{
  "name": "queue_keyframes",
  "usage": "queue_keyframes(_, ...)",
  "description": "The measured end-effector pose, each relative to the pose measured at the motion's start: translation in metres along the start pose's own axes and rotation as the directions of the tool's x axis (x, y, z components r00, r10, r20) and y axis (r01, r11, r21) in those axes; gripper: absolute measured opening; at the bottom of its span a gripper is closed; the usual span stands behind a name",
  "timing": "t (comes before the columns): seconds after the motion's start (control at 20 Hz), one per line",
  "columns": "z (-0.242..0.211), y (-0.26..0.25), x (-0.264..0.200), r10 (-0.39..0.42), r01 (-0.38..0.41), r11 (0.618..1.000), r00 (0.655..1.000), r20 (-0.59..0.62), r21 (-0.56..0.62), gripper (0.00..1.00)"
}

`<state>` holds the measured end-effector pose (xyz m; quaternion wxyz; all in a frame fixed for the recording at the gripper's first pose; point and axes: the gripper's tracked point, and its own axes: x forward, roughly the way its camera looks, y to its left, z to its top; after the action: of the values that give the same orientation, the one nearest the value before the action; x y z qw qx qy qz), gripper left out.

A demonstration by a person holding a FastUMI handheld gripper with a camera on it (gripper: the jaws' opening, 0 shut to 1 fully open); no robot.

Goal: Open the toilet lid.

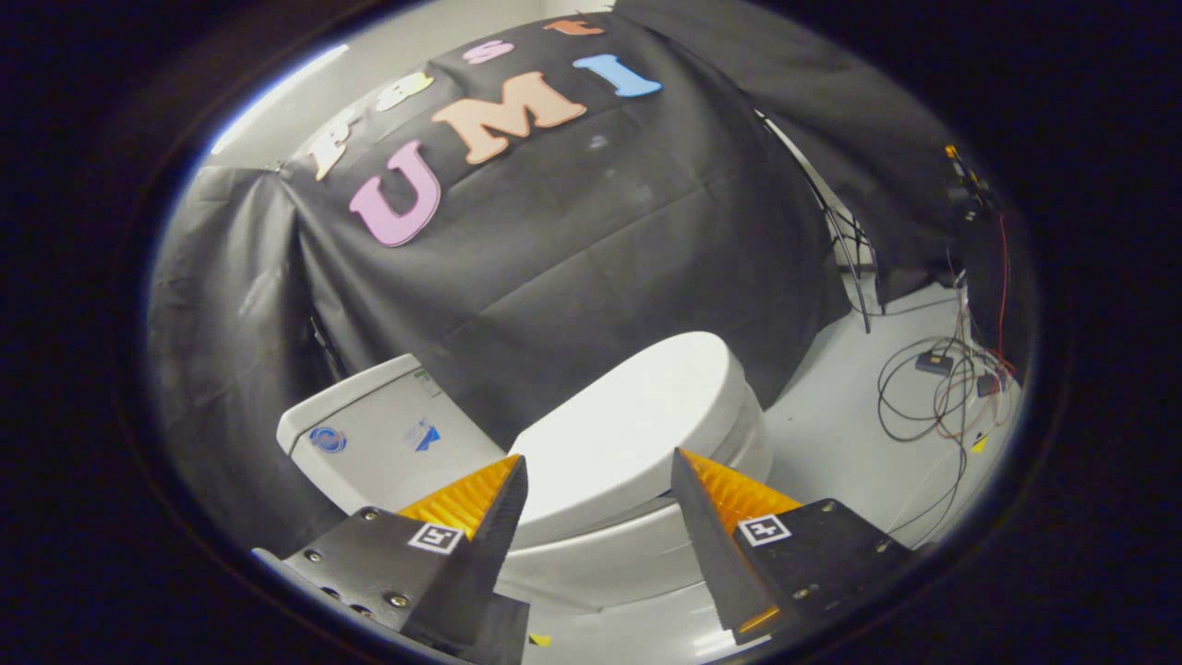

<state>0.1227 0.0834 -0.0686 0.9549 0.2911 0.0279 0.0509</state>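
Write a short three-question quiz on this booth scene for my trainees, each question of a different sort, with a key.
1. True or false: the white oval toilet lid is already raised.
2. The tongs are: A) shut on the lid, B) open, with the lid just ahead between the fingers, C) shut on the white toilet tank.
3. What lies on the pale floor beyond the toilet?

Key: 1 false, it lies flat. 2 B. 3 Loose dark and red cables.
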Motion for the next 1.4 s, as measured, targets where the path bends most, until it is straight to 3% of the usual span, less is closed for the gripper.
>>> queue_keyframes(0.35, -0.002, -0.007, 0.032, -0.001, 0.001, 0.990, 1.000, 0.001, 0.141, 0.92)
queue_keyframes(0.55, -0.028, -0.034, 0.038, -0.072, 0.081, 0.984, 0.995, -0.066, 0.156, 0.89)
queue_keyframes(0.9, -0.017, -0.080, 0.029, -0.173, 0.172, 0.955, 0.985, -0.016, 0.241, 0.88)
queue_keyframes(1.3, -0.033, -0.105, 0.048, -0.152, 0.172, 0.905, 0.985, -0.082, 0.389, 0.88)
queue_keyframes(1.4, -0.037, -0.103, 0.055, -0.121, 0.147, 0.890, 0.989, -0.087, 0.432, 0.65)
